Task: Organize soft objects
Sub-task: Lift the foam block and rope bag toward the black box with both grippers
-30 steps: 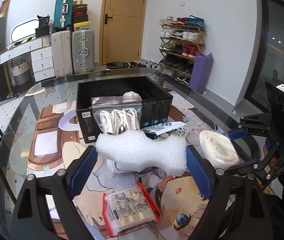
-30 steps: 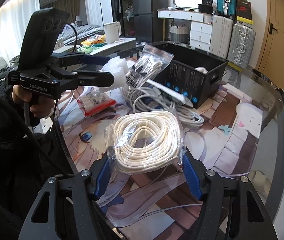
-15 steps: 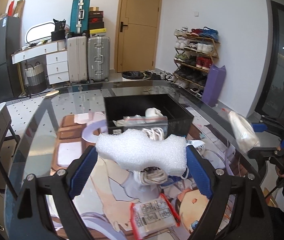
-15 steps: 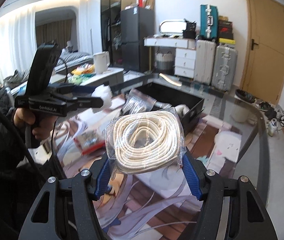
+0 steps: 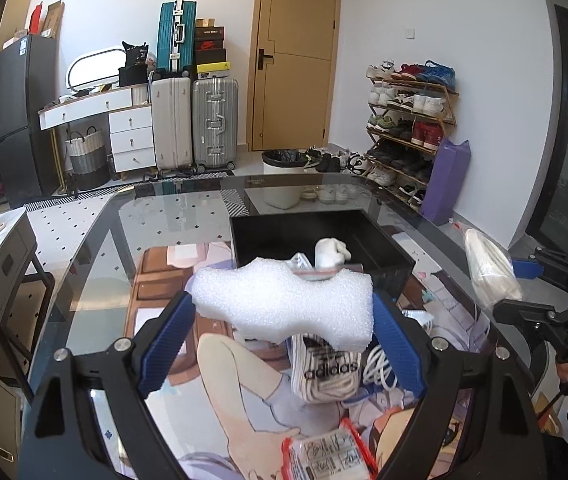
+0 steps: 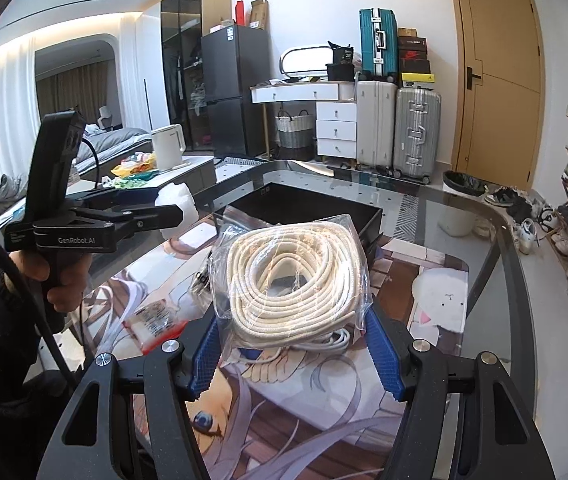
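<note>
White foam it was, a lumpy foam block (image 5: pixel 284 304) pinched between the blue pads (image 5: pixel 165 350) of the left gripper (image 5: pixel 281 344), held up in the air above the printed mat (image 5: pixel 243 400) on the glass table (image 5: pixel 155 216). Over on the other side, the right gripper (image 6: pixel 292 354) was clamped on a clear bag of coiled cream cord (image 6: pixel 292 276), lifted clear of the table too. Beyond both of them sat the open black box (image 5: pixel 324 236), with a white rolled sock (image 5: pixel 330 252) poking up inside it. Down on the mat below the foam lay a bagged item marked adidas (image 5: pixel 326 364), beside some loose white cable (image 5: pixel 378 364), and nearer the camera a red-edged packet (image 5: pixel 326 458). From the right wrist view, the left gripper's handle showed in the person's left hand (image 6: pixel 61 276), foam at its tip, well apart from the cord bag.
</note>
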The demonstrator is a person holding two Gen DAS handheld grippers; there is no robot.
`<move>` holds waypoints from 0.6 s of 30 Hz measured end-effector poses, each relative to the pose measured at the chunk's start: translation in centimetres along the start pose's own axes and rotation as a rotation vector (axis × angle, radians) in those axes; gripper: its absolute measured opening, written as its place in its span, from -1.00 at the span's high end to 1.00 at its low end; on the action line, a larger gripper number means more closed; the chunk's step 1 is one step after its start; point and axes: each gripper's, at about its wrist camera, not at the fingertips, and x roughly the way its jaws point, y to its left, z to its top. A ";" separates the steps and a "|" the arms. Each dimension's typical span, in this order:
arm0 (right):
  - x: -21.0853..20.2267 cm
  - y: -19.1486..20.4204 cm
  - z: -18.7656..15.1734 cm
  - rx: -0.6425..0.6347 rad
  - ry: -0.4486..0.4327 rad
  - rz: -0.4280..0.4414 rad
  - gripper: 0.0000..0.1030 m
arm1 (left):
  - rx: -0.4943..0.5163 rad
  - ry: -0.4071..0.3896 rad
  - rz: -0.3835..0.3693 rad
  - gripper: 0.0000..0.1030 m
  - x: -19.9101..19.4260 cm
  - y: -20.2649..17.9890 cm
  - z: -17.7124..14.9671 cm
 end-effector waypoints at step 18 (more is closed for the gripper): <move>1.9 -1.0 4.6 0.019 -0.008 -0.061 -0.27 | -0.026 -0.025 0.035 -0.71 2.3 -0.2 3.1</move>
